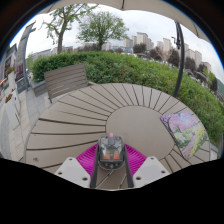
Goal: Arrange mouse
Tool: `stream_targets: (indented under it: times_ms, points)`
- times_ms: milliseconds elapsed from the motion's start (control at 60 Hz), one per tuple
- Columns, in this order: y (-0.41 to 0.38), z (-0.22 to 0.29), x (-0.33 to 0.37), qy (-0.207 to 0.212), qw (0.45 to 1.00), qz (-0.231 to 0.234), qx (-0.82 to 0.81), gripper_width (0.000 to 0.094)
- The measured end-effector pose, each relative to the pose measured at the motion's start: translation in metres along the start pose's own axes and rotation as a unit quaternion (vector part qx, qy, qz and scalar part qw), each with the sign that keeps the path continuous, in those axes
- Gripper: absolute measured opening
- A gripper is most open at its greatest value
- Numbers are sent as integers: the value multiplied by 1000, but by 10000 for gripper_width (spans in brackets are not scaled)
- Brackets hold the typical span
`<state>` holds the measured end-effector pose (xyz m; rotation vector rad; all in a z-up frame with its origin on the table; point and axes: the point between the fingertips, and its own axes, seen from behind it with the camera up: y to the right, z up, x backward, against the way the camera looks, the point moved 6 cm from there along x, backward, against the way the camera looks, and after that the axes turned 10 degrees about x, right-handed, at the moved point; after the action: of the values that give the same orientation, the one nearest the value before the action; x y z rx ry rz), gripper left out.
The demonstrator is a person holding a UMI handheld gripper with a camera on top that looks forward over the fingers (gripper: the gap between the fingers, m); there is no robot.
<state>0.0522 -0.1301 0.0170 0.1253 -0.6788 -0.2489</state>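
A dark, partly see-through computer mouse (111, 152) with a reddish top sits between my gripper's (111, 160) two fingers, and the magenta pads (89, 157) press on both its sides. The mouse is held above a round wooden slatted table (90, 115). A colourful mouse mat (184, 129) with a flowery print lies on the table, beyond the fingers to the right.
A wooden bench (66, 78) stands beyond the table on the left. A green hedge (130, 66) runs behind the table, with trees and buildings far off. A paved path (12, 125) lies left of the table.
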Motion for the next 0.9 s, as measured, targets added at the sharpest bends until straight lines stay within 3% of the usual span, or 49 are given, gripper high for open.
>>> stream_targets:
  times_ms: [117,217,367,550,683,800,833,867,900]
  points:
    - [5,12,4,-12,1000,25,-11,391]
    - [46,47,22,13,999,35,-28,389]
    - [166,73,11,33,999,5,-19,389]
    - [300,33,-36,-5,999,-31,-13,391]
    - [335,-10,-66,-30,999,-23,-17,401]
    - [341,-23,-71,-33,999,-7,-34,509]
    - [341,-22,-66,-38,999,-5,-39,651]
    - [343,-22,-62,-42,998,-6,-41,871]
    - [347,-23,-58,-48,998,-13,-41,820]
